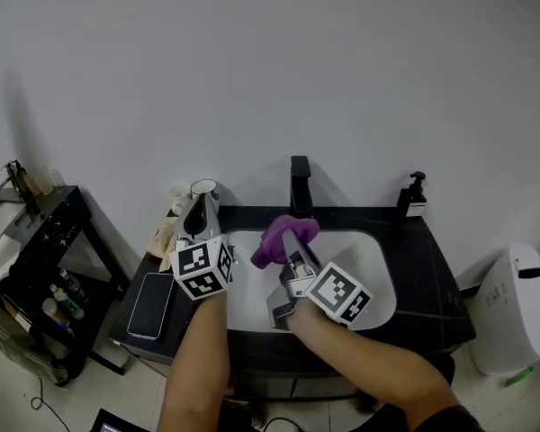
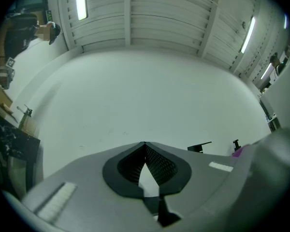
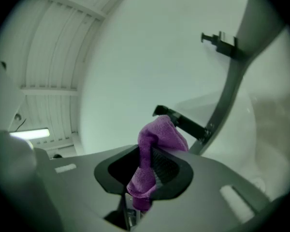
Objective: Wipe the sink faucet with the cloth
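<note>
The black faucet [image 1: 300, 185] stands at the back of the white sink [image 1: 375, 268]. My right gripper [image 1: 287, 238] hangs over the basin, just in front of and below the spout, shut on a purple cloth [image 1: 282, 235]. In the right gripper view the cloth [image 3: 160, 133] bunches up between the fingers [image 3: 166, 164] and its top touches or nearly touches the faucet's spout [image 3: 184, 123]. My left gripper [image 1: 198, 207] is held up at the sink's left edge, jaws together and empty; its view shows the closed tips [image 2: 145, 147] against the wall, with the faucet [image 2: 199, 148] far off to the right.
A phone [image 1: 152, 304] lies on the black counter [image 1: 432, 268] at the left. A cup [image 1: 203, 190] stands at the back left and a soap dispenser [image 1: 415, 194] at the back right. A black shelf cart [image 1: 36, 259] is at the left, a white bin [image 1: 514, 309] at the right.
</note>
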`<state>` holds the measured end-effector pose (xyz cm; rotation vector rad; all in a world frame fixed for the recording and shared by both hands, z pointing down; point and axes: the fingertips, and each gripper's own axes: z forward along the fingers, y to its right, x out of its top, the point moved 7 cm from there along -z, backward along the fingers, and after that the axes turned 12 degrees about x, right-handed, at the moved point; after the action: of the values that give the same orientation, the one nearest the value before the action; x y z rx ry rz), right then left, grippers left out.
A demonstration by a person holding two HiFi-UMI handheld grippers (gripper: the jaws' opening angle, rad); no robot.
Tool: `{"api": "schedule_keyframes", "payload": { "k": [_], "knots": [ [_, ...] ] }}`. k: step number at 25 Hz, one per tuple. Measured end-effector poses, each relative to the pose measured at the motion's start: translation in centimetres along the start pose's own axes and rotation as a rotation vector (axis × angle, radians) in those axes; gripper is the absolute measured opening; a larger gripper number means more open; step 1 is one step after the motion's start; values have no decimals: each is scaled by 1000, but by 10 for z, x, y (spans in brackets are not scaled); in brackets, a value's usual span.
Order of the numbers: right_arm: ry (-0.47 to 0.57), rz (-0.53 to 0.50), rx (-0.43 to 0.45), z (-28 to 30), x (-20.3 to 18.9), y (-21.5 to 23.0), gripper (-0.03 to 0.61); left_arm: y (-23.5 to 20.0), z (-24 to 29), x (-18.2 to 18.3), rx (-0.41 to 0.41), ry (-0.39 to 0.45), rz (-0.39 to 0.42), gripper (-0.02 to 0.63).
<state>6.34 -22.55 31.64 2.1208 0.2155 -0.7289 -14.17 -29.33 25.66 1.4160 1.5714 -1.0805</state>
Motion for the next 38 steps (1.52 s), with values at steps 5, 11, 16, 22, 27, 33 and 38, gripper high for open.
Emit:
{"api": "schedule_keyframes", "payload": {
  "k": [5,11,16,22,27,33,38],
  "knots": [
    [-29,-440,21,-19,66,-3,71,19,-1,-6,-78,-38,35,18],
    [-244,-875,-32,-17,108,39,71,27,-1,-9,-109,-53,9,18],
    [-374,-1029,-86,-13,109,56,71,39,-1,-21,-150,-99,29,17],
    [-447,-1053,-98,-9,124,73,72,60,1,-38,-257,-179,-13,18],
    [-389,-982,-148,-23,132,80,70,72,1,-45,-308,-191,33,17],
    [-410,-1120,-128,-15,123,70,69,75,5,-51,-305,-193,130,17],
    [-354,-1088,-129,-18,132,73,69,63,10,-51,-263,-186,214,17]
  ]
}}
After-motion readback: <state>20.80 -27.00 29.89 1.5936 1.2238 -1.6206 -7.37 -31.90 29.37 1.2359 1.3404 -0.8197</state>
